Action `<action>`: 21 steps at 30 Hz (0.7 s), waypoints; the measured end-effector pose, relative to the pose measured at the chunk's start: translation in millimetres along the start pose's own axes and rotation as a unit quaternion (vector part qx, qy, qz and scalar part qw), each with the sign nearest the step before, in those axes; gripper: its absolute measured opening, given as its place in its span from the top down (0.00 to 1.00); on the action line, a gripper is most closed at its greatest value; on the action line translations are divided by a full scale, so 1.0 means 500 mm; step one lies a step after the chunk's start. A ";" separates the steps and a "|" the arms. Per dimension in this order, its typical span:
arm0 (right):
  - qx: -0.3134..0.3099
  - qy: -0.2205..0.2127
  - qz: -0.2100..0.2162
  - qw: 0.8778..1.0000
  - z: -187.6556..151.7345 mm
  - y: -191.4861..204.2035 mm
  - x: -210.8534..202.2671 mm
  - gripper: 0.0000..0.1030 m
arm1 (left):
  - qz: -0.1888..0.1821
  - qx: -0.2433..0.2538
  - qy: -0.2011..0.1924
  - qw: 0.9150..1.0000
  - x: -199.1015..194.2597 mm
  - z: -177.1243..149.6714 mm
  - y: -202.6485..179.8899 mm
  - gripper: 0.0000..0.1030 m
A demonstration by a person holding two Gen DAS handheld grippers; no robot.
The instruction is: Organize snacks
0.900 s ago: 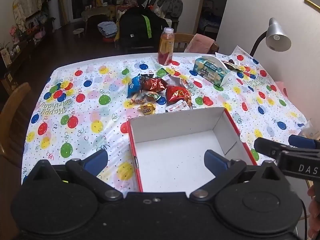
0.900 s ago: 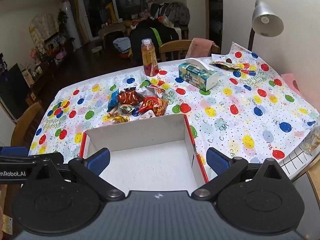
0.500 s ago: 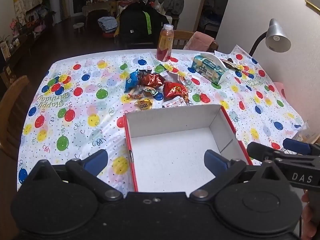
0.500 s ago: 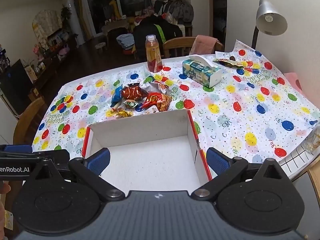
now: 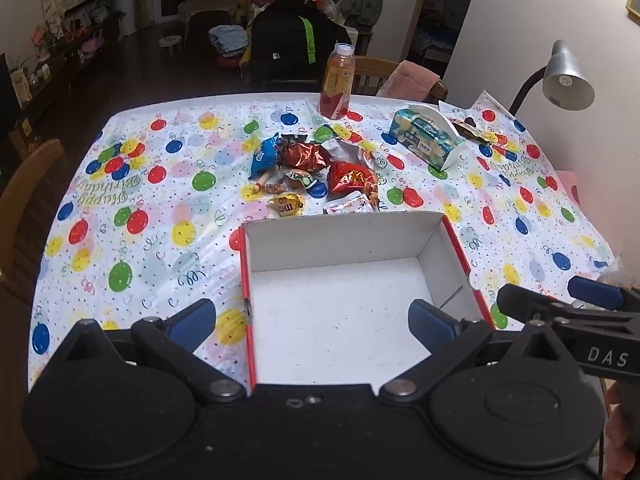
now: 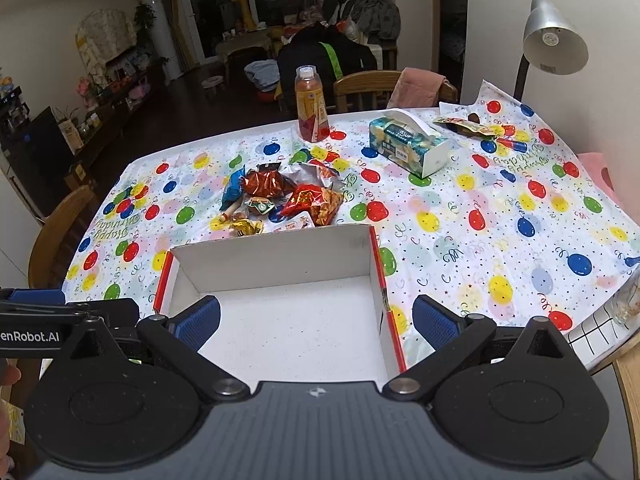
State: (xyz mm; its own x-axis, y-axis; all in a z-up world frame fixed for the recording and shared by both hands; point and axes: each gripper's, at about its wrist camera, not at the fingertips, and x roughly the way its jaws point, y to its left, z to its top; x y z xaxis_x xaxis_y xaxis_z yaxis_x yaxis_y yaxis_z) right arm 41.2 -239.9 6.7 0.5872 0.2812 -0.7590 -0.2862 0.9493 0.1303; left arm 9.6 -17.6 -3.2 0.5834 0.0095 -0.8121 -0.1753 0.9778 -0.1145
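Note:
A pile of snack packets (image 5: 316, 176) (image 6: 280, 200) lies mid-table on the balloon-print cloth: a blue bag (image 5: 263, 156), red foil bags (image 5: 351, 178) and a small yellow packet (image 5: 287, 205). Just in front of it stands an empty white box with red edges (image 5: 452, 236) (image 6: 374, 256). My left gripper (image 5: 311, 322) hangs open above the box's near left part, nothing between its blue pads. My right gripper (image 6: 316, 320) is open over the box's near right corner, also holding nothing. Each gripper shows at the side of the other's view.
An orange drink bottle (image 5: 337, 82) stands at the table's far edge. A tissue box (image 5: 426, 140) lies to the right of the snacks, more wrappers (image 6: 468, 126) behind it. A desk lamp (image 6: 554, 40) rises at the right. Wooden chairs (image 5: 24, 208) flank the table.
Both grippers have risen and tilted slightly, so the table and box sit a bit lower and farther in view. Nothing on the table moved; both stayed open.

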 end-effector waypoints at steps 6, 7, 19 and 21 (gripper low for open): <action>-0.008 0.007 0.007 1.000 0.002 -0.018 0.009 0.00 | 0.007 -0.005 0.005 1.000 0.007 0.000 -0.021 0.00; -0.008 0.009 0.010 1.000 0.002 -0.022 0.010 0.00 | 0.008 -0.006 0.007 1.000 0.008 -0.001 -0.023 0.00; -0.014 0.020 0.023 0.999 0.005 -0.038 0.031 0.00 | 0.013 -0.012 0.015 1.000 0.020 -0.003 -0.035 0.00; -0.014 0.022 0.023 0.999 0.005 -0.038 0.034 0.00 | 0.014 -0.013 0.016 1.000 0.024 -0.001 -0.032 0.00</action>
State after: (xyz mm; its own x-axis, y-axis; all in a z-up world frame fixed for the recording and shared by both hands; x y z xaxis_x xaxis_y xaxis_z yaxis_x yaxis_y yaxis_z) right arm 58.7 -252.9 -7.3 0.5395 0.3181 -0.7796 -0.3333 0.9309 0.1492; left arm 18.9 -33.0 -11.2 0.5529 0.0301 -0.8327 -0.2126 0.9714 -0.1060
